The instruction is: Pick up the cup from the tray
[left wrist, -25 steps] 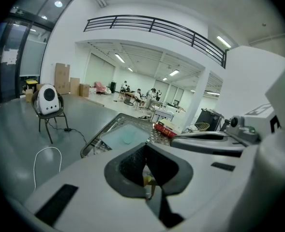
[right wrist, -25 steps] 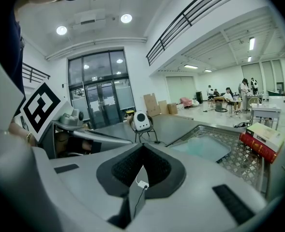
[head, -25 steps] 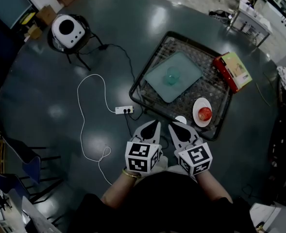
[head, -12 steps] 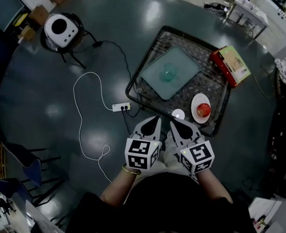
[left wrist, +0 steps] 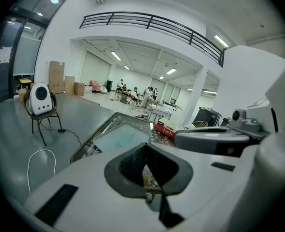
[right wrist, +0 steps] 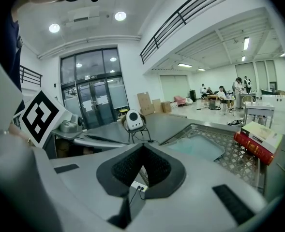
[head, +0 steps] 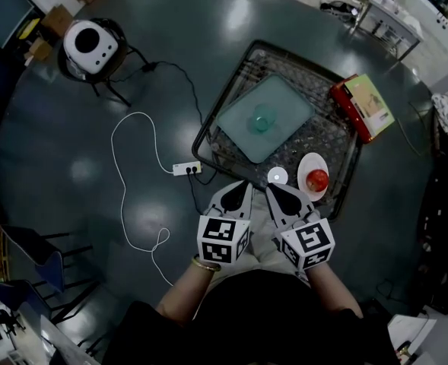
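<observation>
- Head view, nearest: left gripper point(head: 241, 190) and right gripper point(head: 272, 190) side by side, jaws of both pressed together with nothing between, same as a second ago.
- Eased forward since then; tips now at the near rim of the tray point(head: 330, 131).
- Just ahead of the right tips: small white dish point(head: 278, 176), now fully in sight; beside it an apple point(head: 317, 179) on a plate point(head: 309, 163).
- Farther in: cup point(head: 262, 118), upright on a pale board point(head: 288, 97) mid-tray, untouched, not moved.
- At the far right rim: book point(head: 364, 106).

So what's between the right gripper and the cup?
Head view: the tray's near rim, a small white round thing, then the pale board under the cup.
</observation>
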### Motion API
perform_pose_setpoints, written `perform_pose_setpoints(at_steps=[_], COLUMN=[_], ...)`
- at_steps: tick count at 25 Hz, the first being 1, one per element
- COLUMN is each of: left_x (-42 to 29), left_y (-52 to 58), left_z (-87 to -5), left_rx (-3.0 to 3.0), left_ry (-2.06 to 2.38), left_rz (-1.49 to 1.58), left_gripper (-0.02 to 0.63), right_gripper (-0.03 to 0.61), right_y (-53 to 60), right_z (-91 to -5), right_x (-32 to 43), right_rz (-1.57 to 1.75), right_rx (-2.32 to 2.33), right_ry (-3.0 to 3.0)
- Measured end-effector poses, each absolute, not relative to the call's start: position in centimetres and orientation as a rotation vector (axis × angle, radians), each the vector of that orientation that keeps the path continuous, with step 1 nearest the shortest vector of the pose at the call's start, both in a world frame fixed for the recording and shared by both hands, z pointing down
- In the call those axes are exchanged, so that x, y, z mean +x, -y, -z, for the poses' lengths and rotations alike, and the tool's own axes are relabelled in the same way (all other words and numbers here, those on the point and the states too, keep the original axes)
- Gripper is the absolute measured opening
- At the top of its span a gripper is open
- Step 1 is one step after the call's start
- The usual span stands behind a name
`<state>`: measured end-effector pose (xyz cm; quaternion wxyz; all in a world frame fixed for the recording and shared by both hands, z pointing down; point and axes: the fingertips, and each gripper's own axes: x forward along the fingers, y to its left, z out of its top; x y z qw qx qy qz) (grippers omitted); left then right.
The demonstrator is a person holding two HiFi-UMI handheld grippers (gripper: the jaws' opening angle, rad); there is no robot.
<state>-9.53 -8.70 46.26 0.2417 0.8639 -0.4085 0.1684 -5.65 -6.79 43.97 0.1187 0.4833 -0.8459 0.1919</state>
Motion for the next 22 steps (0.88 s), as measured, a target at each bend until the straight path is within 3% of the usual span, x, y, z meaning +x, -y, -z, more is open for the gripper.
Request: perform_pose_setpoints(at_steps=[22], left_x=[-4.3], left_y=[18.8], left_z=[-51.0], left_rx=[2.373], left_ry=[1.070], left_rz=[-0.499], left_gripper=[0.011], right_gripper=[0.005], right_y=[18.1], right_z=[-48.4], right_x=[-0.5], right_rz=[-0.692], right_rx=[1.383], right_ry=[2.435])
